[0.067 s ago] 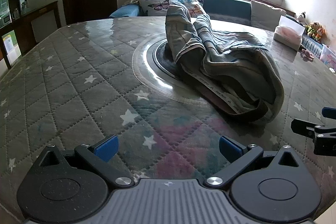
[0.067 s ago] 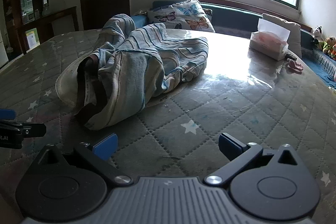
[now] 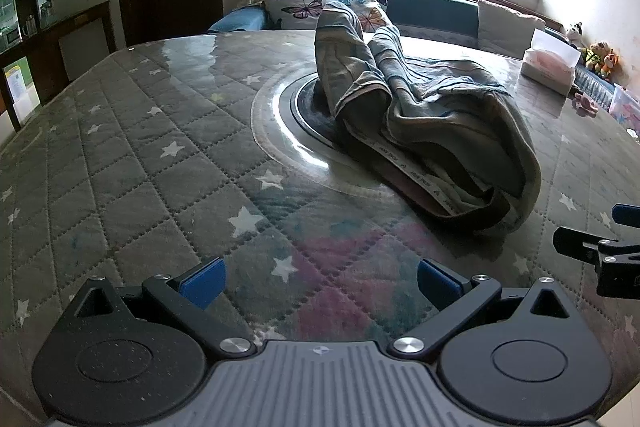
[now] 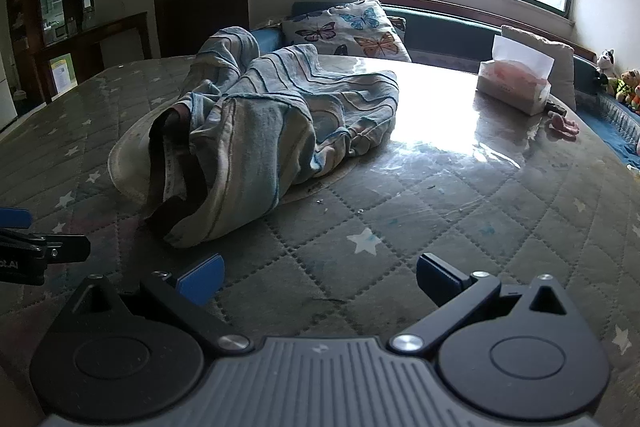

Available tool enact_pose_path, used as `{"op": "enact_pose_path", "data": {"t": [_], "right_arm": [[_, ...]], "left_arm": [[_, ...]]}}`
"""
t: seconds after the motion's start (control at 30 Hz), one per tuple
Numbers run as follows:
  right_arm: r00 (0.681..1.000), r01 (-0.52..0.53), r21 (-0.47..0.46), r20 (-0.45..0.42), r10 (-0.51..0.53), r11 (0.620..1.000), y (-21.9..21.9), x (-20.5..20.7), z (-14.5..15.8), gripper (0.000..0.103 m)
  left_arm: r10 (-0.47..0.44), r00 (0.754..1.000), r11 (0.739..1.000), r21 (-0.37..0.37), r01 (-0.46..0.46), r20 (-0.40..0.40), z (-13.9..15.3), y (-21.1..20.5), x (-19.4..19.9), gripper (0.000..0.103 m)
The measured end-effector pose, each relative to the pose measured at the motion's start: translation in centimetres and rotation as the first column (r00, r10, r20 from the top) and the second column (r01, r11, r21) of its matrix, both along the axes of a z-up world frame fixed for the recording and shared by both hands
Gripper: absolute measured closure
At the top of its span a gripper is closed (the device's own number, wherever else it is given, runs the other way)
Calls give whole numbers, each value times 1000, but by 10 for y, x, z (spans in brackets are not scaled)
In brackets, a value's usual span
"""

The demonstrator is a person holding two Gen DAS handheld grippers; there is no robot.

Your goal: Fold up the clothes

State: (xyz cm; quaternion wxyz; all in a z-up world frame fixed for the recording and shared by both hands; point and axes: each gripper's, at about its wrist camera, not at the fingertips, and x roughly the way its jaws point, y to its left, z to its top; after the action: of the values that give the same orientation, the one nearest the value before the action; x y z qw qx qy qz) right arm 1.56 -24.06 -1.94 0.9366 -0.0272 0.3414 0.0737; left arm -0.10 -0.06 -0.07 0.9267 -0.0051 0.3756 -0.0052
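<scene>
A crumpled blue-and-cream striped garment [image 3: 420,123] with a dark waistband lies in a heap on the table's round turntable [image 3: 280,131]. It also shows in the right wrist view [image 4: 272,135]. My left gripper [image 3: 320,283] is open and empty, hovering over the quilted table cover short of the garment. My right gripper [image 4: 320,279] is open and empty, near the garment's front right side. The right gripper's fingers show at the right edge of the left wrist view [image 3: 592,247]. The left gripper's fingers show at the left edge of the right wrist view [image 4: 44,247].
The table [image 3: 120,163] has a star-patterned quilted cover under clear plastic. A tissue box [image 4: 516,83] and a small pink object [image 4: 564,125] sit at the far right. A butterfly cushion [image 4: 344,27] and bench lie beyond the table, with soft toys [image 4: 624,87] at right.
</scene>
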Motion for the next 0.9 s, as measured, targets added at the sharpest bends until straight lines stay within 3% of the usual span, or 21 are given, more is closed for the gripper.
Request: {"op": "enact_pose_path", "data": {"t": [0.9], "right_arm": [[1000, -24, 20, -8, 24, 1000, 7, -5, -2, 0]], "left_arm": [[-16, 1000, 1000, -1, 16, -12, -6, -6, -5, 0]]}}
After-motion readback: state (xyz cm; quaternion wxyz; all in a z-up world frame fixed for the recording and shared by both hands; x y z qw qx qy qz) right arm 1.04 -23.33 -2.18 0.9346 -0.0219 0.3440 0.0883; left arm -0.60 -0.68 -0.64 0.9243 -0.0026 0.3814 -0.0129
